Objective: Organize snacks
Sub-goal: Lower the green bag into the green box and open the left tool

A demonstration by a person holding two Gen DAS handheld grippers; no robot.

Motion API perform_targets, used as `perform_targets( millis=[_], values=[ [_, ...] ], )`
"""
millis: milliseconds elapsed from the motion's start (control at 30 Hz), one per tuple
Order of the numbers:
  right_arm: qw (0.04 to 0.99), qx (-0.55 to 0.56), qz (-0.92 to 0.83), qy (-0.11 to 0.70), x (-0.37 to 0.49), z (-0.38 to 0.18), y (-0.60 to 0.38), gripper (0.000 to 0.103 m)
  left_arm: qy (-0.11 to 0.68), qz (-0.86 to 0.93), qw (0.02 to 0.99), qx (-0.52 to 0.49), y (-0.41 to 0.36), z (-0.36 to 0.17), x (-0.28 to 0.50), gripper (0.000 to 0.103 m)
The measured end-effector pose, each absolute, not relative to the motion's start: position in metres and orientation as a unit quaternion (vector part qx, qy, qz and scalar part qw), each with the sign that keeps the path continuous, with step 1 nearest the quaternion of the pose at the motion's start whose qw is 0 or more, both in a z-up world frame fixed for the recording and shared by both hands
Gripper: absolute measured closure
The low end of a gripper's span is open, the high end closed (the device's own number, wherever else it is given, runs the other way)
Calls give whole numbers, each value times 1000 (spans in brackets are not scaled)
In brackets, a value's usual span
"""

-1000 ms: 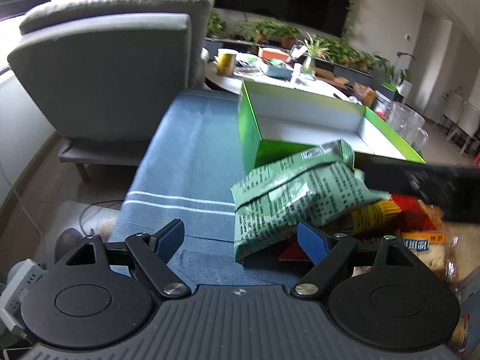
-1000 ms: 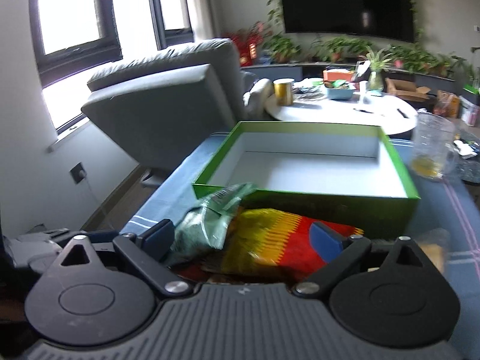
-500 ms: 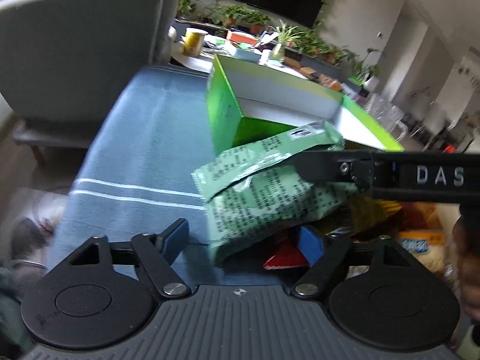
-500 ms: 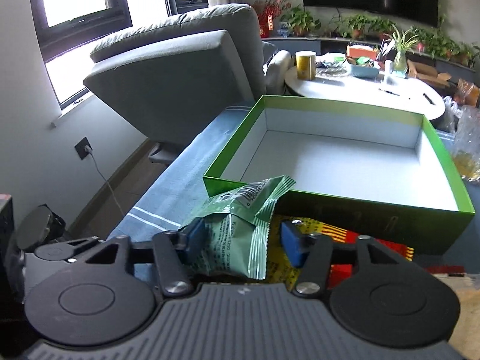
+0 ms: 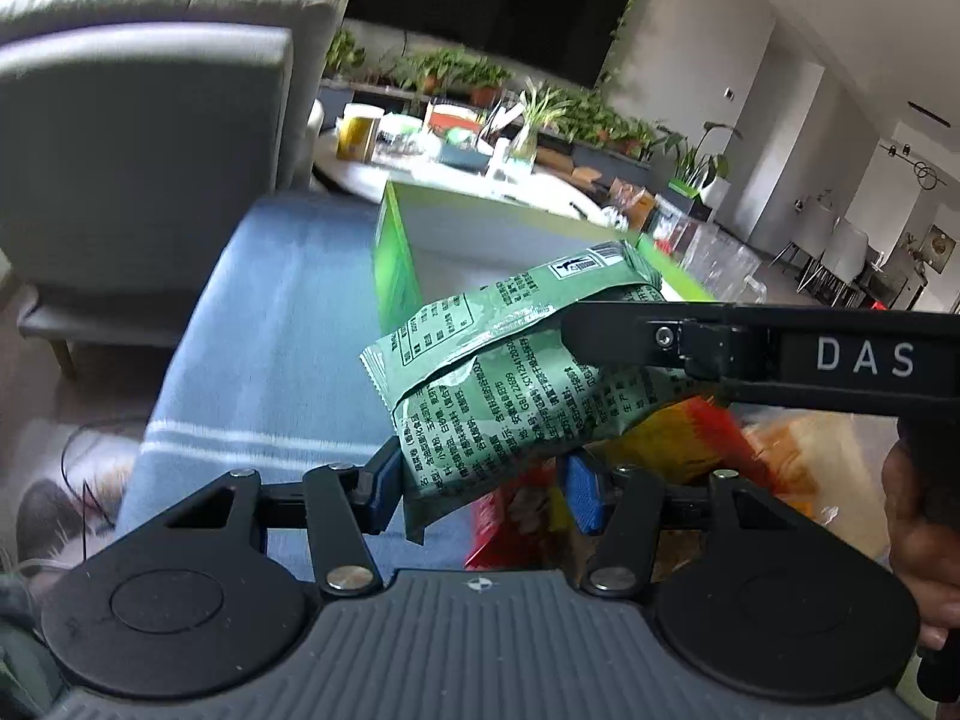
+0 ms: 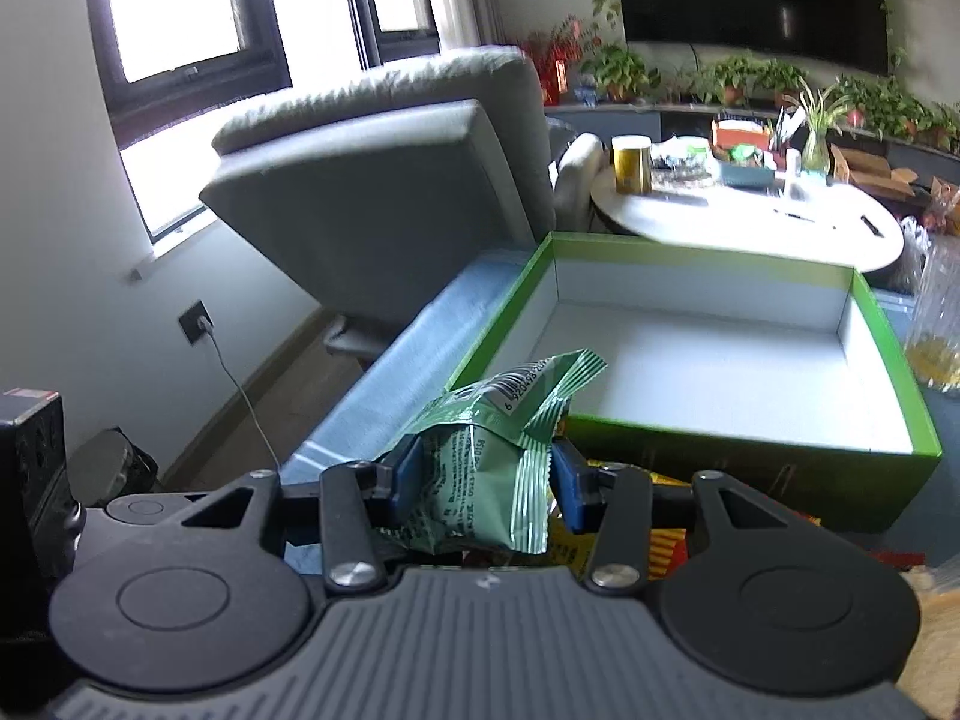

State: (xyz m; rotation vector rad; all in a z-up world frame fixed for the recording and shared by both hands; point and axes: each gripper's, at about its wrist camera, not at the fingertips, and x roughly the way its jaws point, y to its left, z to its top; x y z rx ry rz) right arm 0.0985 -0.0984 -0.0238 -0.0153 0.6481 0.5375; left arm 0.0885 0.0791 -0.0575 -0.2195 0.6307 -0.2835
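A green snack bag (image 6: 480, 468) hangs lifted above the blue cloth, with my right gripper (image 6: 486, 483) shut on its upper part. In the left wrist view the same bag (image 5: 510, 384) fills the middle, and a black finger (image 5: 630, 330) of the right gripper crosses it from the right. My left gripper (image 5: 483, 489) is closing, with the bag's lower end between its blue pads, which do not visibly press it. The open green box (image 6: 750, 468) with a bare white inside stands just behind. A red and yellow snack bag (image 5: 678, 438) lies under the green one.
More snack packets (image 6: 660, 540) lie at the near right. A grey armchair (image 6: 384, 204) stands left of the blue cloth (image 5: 270, 330). Behind the box is a round white table (image 6: 750, 222) with a yellow cup. A clear pitcher (image 6: 936, 324) stands right of the box. A hand (image 5: 918, 528) holds the right gripper.
The right gripper shut on the green bag and lifted it off the pile. The left jaws narrowed from wide open to close around the bag's lower end.
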Motion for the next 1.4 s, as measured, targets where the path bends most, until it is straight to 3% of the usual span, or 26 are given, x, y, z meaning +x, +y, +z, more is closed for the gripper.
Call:
perform_targets(
  millis=[433,933,1400],
  values=[
    [934,54,242,258,121,4,-133,2,263,-167,949,-46,44,-15,121,52],
    [918,130,227,298,189,-37,-145,2,304,-145,942,-6,34,-39,182,52],
    [932,103,178,298,162,-27,-169,1,284,-110,953,3,38,-29,146,48]
  ],
)
